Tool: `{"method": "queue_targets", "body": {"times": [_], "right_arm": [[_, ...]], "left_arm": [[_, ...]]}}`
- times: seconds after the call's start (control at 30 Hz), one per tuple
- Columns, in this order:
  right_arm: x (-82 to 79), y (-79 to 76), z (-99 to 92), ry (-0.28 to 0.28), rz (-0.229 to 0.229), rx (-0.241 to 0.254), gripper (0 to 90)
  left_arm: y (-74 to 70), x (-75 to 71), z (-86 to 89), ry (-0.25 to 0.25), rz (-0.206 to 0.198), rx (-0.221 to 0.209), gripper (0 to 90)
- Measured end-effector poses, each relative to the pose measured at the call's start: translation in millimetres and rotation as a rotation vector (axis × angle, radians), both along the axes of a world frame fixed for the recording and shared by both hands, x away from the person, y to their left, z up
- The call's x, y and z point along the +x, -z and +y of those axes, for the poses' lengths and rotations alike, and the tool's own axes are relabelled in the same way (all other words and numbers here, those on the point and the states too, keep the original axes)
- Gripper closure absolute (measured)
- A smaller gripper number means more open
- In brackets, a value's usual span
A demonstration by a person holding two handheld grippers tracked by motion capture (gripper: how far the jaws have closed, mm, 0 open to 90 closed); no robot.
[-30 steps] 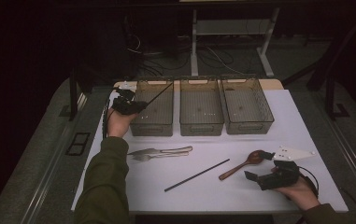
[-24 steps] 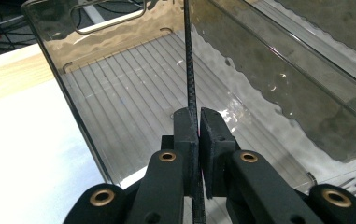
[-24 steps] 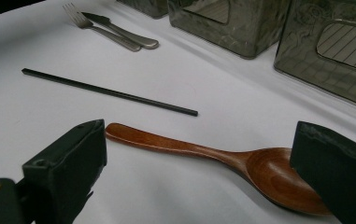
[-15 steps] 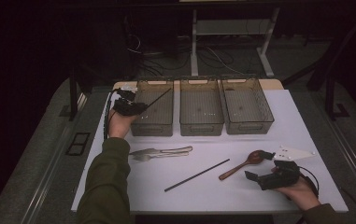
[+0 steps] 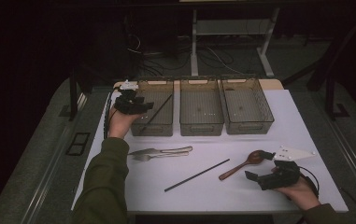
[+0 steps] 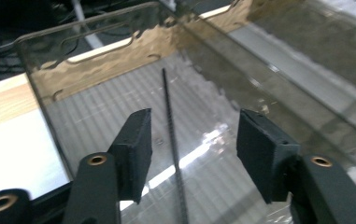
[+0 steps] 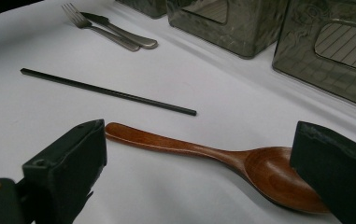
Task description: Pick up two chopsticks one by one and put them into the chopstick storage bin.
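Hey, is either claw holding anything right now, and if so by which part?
Nothing is held. The left claw has just been opening, its jaws clear of the black chopstick in the bin. The right claw stands open around the wooden spoon.

Three clear bins [image 5: 201, 122] are lining the table's far side, their walls blocking any level reach — entry is standing open from above. In the left bin [image 5: 153, 127] a black chopstick [image 6: 172, 140] is slanting across the floor. Nearer, fork and knife [image 5: 159, 152], a second chopstick [image 5: 197, 175] and a wooden spoon [image 7: 222, 158] are breaking up the white tabletop [image 5: 222, 191] — open lanes are running between them.
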State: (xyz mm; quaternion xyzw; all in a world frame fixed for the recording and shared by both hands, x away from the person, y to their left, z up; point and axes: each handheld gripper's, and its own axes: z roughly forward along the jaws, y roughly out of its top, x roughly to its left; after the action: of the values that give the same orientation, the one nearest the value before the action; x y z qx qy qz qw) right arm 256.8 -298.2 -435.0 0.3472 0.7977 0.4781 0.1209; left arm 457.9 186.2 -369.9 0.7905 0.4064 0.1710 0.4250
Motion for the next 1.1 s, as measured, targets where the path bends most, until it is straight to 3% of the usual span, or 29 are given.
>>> {"method": "queue_targets", "body": {"times": [0.23,0.4,0.5,0.67,0.9,1.1], "right_arm": [[-0.1,-0.2,-0.5,0.002,0.001,0.001,3.4],[0.0,-0.2,-0.8,0.005,-0.001,0.001,3.4],[-0.1,-0.2,-0.8,0.007,-0.001,0.001,3.4],[-0.1,-0.3,-0.9,0.008,-0.001,0.001,3.4],[-0.3,-0.3,-0.8,0.009,-0.001,0.001,3.4],[-0.5,-0.5,-0.8,0.013,0.001,0.001,3.4]], "left_arm": [[-9.5,-10.7,-5.6,0.065,-0.012,-0.008,34.7],[-18.1,-22.0,-13.7,0.112,-0.030,-0.037,30.2],[-20.1,-28.7,-19.8,0.148,-0.030,-0.021,26.5],[-21.4,-42.3,-28.9,0.189,-0.038,-0.043,22.3],[-21.3,-66.9,-42.5,0.253,-0.052,-0.029,18.1],[-15.9,-89.0,-53.5,0.294,-0.064,-0.043,17.0]]}}
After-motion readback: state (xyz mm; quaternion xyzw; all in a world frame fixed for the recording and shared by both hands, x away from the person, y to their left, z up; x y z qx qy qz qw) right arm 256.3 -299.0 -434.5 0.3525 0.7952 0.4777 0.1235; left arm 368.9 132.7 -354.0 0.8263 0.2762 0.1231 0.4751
